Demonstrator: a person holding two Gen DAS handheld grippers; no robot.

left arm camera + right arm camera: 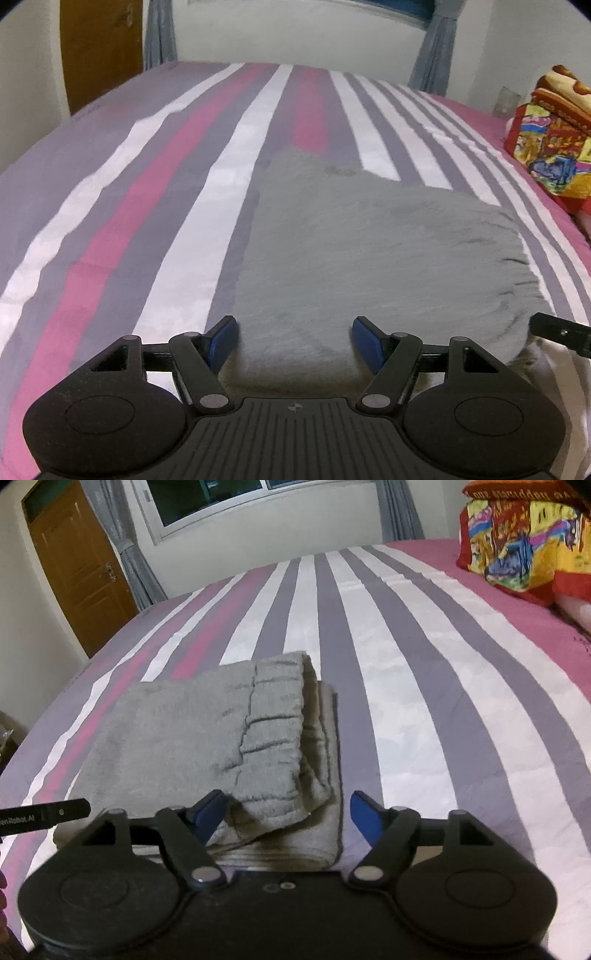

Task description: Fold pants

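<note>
The grey pants lie folded into a compact stack on the striped bed; in the right wrist view the pants show the ribbed waistband on top at the right side. My left gripper is open, its blue pads straddling the near edge of the stack without holding cloth. My right gripper is open over the stack's near right corner, holding nothing. The right gripper's tip shows at the right edge of the left wrist view, and the left gripper's tip shows at the left of the right wrist view.
The bed sheet has pink, grey and white stripes. A colourful folded blanket sits at the far right corner. A brown door, curtains and a window line the far wall.
</note>
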